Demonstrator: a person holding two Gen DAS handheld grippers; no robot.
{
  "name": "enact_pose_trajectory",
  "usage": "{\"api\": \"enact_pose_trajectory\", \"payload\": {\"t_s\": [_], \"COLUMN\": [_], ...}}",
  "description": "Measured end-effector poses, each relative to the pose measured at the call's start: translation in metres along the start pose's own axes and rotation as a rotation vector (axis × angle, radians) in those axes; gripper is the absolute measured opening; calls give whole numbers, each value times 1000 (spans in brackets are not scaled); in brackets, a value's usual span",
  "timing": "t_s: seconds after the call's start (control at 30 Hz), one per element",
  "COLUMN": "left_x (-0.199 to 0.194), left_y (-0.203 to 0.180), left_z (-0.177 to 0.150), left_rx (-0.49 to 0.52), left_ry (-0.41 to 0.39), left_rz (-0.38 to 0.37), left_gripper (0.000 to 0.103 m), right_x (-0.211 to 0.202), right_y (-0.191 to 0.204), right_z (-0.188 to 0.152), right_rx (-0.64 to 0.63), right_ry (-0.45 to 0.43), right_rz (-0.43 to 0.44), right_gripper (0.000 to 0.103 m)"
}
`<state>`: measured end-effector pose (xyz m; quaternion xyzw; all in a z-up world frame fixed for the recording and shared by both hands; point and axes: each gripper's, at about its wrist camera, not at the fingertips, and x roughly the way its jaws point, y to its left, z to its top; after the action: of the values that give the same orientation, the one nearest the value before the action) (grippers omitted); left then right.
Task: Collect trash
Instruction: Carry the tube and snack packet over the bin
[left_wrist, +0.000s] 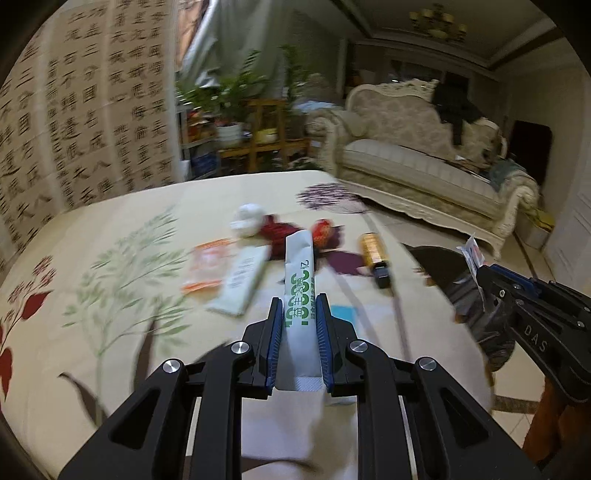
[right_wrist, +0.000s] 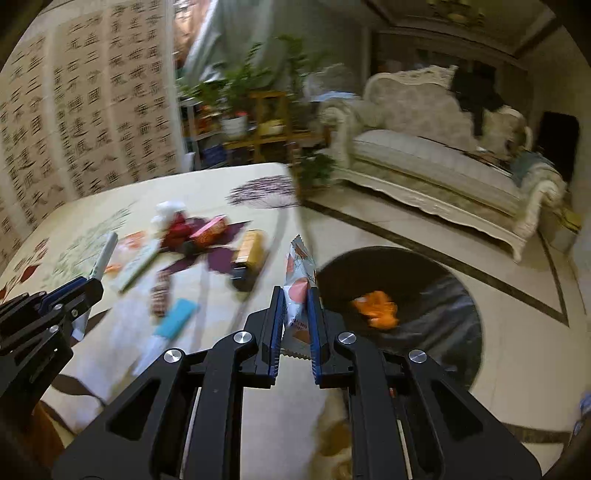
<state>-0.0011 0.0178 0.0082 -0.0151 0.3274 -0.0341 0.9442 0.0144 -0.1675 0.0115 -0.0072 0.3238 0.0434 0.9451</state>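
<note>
My left gripper (left_wrist: 298, 308) is shut on a long white stick sachet with green print (left_wrist: 300, 262), held above the floral tablecloth (left_wrist: 110, 332). My right gripper (right_wrist: 297, 297) is shut on a small white and pink wrapper (right_wrist: 300, 275), hanging past the table's right edge near a round black-lined bin (right_wrist: 443, 295) on the floor. Orange trash (right_wrist: 376, 308) lies in the bin. In the left wrist view the right gripper (left_wrist: 479, 272) and its wrapper (left_wrist: 471, 253) show at the right. The right wrist view has the left gripper (right_wrist: 90, 283) at its left.
More litter lies on the table: an orange packet (left_wrist: 207, 264), a flat white packet (left_wrist: 240, 282), a crumpled white tissue (left_wrist: 247, 218), red wrappers (left_wrist: 275, 230), a gold and black cylinder (left_wrist: 373, 254), a blue piece (right_wrist: 175, 317). A cream sofa (left_wrist: 424, 166) and potted plants (left_wrist: 236, 92) stand behind.
</note>
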Motion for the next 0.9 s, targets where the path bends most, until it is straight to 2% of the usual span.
{"api": "enact_pose_trajectory", "payload": {"t_s": [0.2,0.37,0.63,0.9], "left_x": [18,36,69,89], "left_y": [-49,-81,-122,-144], "left_z": [13,24,32,36], "left_rx": [74,117,169,210], "left_ry": [-11,6,36,57], "left_rz": [-64,-101,-116,-118], "left_gripper": [19,19,20,20], "right_x": [5,14,31,46], "right_y": [-46,-73,-101,-117], "right_z": [-1,-2,-2,-3], "right_rx": [69,100,127,150], "right_ry": [-18,-23,-18,1], "right_rz": [-76,-105,-120,-123], "right_gripper": [13,13,13,13]}}
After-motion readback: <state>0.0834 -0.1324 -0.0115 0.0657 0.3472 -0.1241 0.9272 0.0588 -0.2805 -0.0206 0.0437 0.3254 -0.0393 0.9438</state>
